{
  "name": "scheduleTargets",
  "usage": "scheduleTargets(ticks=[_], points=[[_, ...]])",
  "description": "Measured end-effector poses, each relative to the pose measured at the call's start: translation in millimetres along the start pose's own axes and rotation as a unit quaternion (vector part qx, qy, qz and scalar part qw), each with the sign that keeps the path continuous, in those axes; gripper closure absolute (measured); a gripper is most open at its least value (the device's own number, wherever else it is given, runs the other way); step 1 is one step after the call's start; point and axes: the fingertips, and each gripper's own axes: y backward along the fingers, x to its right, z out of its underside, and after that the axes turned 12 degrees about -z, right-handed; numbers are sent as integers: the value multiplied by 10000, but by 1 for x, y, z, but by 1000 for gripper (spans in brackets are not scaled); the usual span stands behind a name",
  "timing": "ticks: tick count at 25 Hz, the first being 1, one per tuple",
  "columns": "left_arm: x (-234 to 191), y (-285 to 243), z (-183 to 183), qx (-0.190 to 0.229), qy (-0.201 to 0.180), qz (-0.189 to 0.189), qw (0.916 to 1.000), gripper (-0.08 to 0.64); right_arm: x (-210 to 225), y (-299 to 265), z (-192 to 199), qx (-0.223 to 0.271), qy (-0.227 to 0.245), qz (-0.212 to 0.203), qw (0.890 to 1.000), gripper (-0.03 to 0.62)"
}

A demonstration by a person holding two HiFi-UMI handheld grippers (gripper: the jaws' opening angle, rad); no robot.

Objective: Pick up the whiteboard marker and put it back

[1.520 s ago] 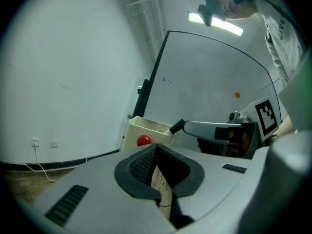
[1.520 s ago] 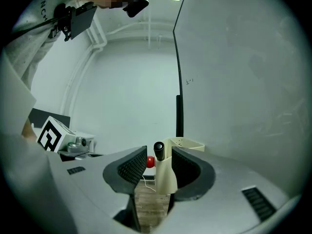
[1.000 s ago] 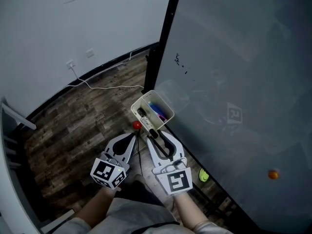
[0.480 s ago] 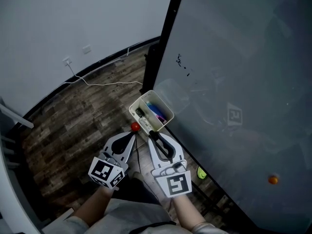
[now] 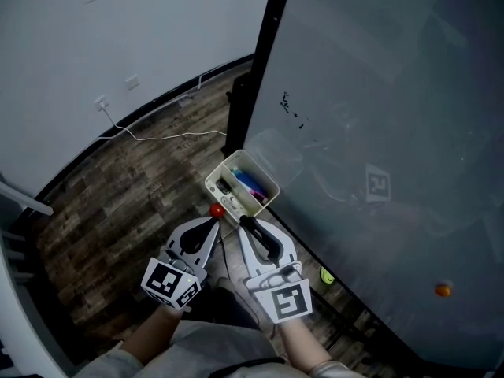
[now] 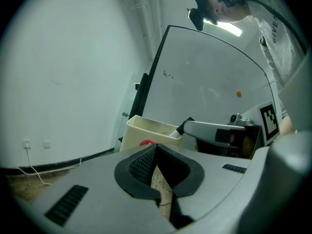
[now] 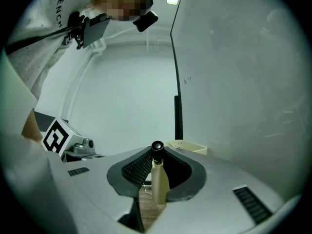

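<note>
A whiteboard marker [image 7: 158, 182] with a pale body and black cap [image 7: 157, 148] stands upright between my right gripper's [image 7: 157, 155] jaws. The jaws have just been closing and now press on it. In the head view the right gripper [image 5: 242, 221] reaches the near corner of a cream holder box [image 5: 223, 166] fixed by the whiteboard [image 5: 378, 132]. The marker [image 5: 234, 205] pokes from the tips over the box. A blue marker [image 5: 250, 183] lies inside. My left gripper [image 5: 213, 225] hovers just left, shut and empty, with its tips [image 6: 156, 147] meeting.
A red round piece [image 5: 216, 209] sits at the box's near side. The whiteboard's black frame post [image 5: 260, 69] rises behind the box. An orange magnet [image 5: 443, 290] sticks to the board. A green object [image 5: 327, 276] and a white cable [image 5: 169, 138] lie on the wood floor.
The right gripper's jaws have narrowed onto the marker at the box's corner. Both grippers stay almost where they were; the view has shifted slightly.
</note>
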Motion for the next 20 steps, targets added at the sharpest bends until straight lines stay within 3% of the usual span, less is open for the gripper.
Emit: scheduleTargets(ticks=[20], points=[[-9, 2, -8, -39, -219, 279, 9994, 545, 4, 0, -13, -200, 1, 36, 9998, 515]])
